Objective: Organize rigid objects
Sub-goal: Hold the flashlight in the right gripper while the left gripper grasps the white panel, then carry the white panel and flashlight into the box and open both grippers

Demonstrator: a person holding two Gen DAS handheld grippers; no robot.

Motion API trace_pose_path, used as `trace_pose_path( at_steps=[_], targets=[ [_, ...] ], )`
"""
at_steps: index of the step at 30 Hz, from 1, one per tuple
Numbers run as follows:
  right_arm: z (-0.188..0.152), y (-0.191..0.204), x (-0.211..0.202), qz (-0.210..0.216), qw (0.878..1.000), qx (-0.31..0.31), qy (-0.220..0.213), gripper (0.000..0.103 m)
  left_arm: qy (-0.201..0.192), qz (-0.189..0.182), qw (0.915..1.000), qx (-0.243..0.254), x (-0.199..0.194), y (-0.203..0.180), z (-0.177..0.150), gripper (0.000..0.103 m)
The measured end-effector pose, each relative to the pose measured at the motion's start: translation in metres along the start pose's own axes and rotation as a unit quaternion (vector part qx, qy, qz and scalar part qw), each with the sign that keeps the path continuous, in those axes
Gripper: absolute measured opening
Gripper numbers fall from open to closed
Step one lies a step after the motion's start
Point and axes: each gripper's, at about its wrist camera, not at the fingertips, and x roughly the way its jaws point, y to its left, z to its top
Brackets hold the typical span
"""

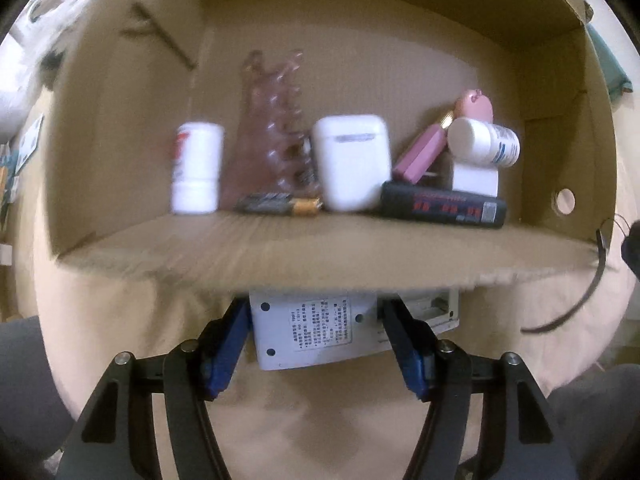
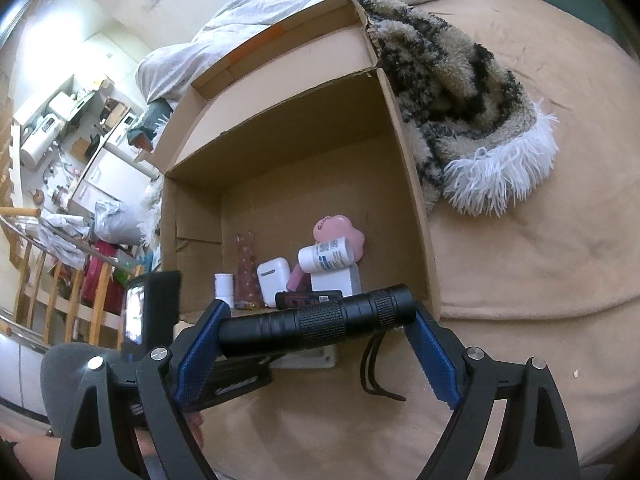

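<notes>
A tan blanket-covered bed (image 2: 520,264) carries everything here, with a shaggy black-and-tan throw (image 2: 460,92) heaped by the far right corner of an open cardboard box (image 2: 404,168). The box lies with its open top facing the cameras, and its contents are lined up along the near wall: a small white bottle (image 1: 198,168) standing upright at the left, a clear pinkish studded piece (image 1: 276,128) beside it, a battery (image 1: 280,204) lying flat with its long axis running left to right, a white earbud case (image 1: 352,162), a black tube with red print (image 1: 442,204) also lying left to right, a pink bar (image 1: 420,152) leaning diagonally, and a white bottle with a blue label (image 1: 484,140) tipped on its side atop a white block (image 1: 474,178). Just outside the near wall of the box, a white charger-like unit (image 1: 316,332) rests on the bed, label side up, between the blue pads of the left tool (image 1: 316,320); the pads stand beside its edges, and contact cannot be judged through the blur. The right tool (image 2: 316,320) grips a black flashlight (image 2: 320,318) crosswise, its long axis running left to right between the pads, the wider head toward the right and a dark wrist strap (image 2: 372,368) hanging beneath.
</notes>
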Motion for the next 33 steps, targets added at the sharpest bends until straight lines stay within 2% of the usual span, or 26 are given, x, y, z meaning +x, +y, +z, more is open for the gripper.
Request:
trace_pose_path(
  at_steps=[5,7,10,18,20,25,33],
  targets=[
    [-0.002,0.003,0.002,-0.008,1.000,-0.009,0.001,0.094,-0.004,-0.003,0.9999,-0.013,-0.010,0.020,-0.010,0.063],
    [-0.002,0.005,0.002,-0.011,1.000,-0.013,0.000,0.094,-0.009,-0.003,0.9999,-0.012,-0.016,0.008,-0.004,0.063],
    [-0.004,0.007,0.001,-0.012,1.000,-0.020,-0.001,0.094,-0.023,-0.003,0.9997,-0.011,-0.030,0.020,-0.010,0.063],
    [-0.002,0.024,-0.010,0.018,0.999,-0.047,-0.003,0.094,-0.100,-0.002,0.9949,0.007,-0.088,0.029,-0.017,0.063],
    [0.003,0.027,-0.016,0.034,0.999,-0.037,-0.004,0.094,-0.114,-0.004,0.9935,0.006,-0.111,0.051,-0.041,0.063],
    [0.032,0.046,-0.039,0.082,0.996,-0.021,-0.020,0.094,-0.140,-0.012,0.9901,0.003,-0.145,0.048,-0.027,0.063],
    [0.086,0.088,-0.068,0.094,0.991,-0.068,-0.067,0.094,-0.183,-0.001,0.9831,0.016,-0.166,0.037,0.025,0.063]
  ],
)
